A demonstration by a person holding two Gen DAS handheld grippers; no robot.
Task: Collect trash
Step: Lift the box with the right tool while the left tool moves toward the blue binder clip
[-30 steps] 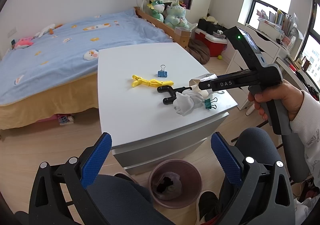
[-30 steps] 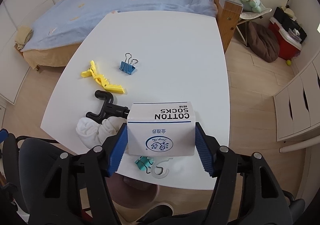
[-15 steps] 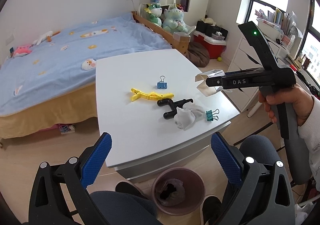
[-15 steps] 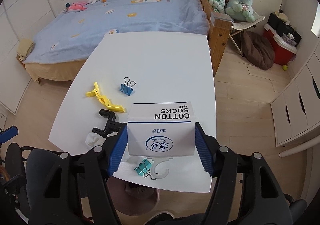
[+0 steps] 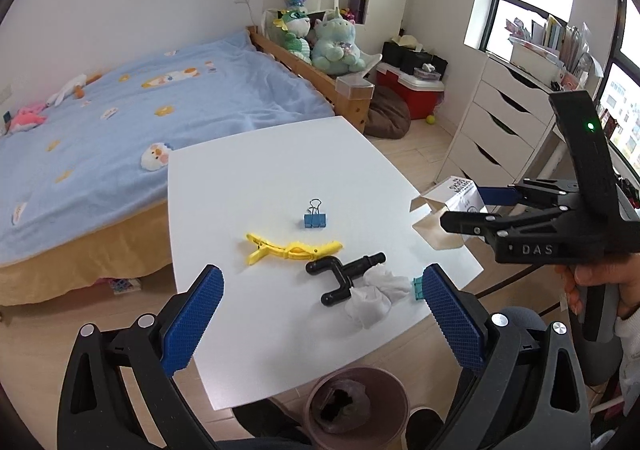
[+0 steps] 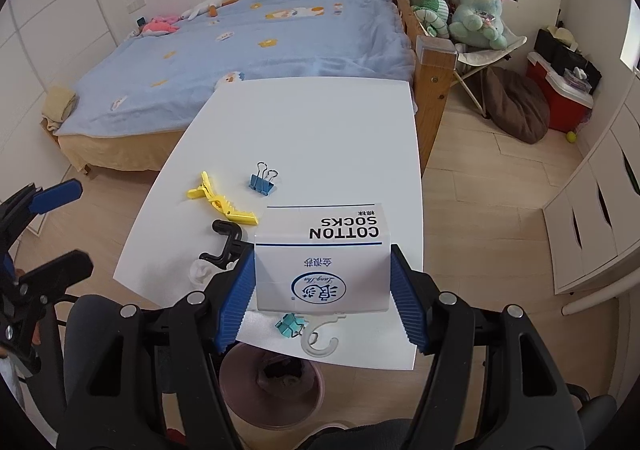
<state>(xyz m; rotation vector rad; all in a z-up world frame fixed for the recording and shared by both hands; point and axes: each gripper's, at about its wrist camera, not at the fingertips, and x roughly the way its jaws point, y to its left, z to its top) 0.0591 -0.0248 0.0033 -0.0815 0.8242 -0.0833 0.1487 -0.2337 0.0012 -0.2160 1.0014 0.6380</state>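
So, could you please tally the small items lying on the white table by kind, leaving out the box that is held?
Binder clips: 2, blue and teal
Yellow hair clip: 1
Black plastic fitting: 1
White crumpled cloth: 1
White plastic hook: 1
Total: 6

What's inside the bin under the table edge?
The bin holds a dark crumpled lump sitting in what looks like a liner. What the lump is can't be told, and the bottom beneath it is covered. In the right wrist view, the table hides the bin's far rim.
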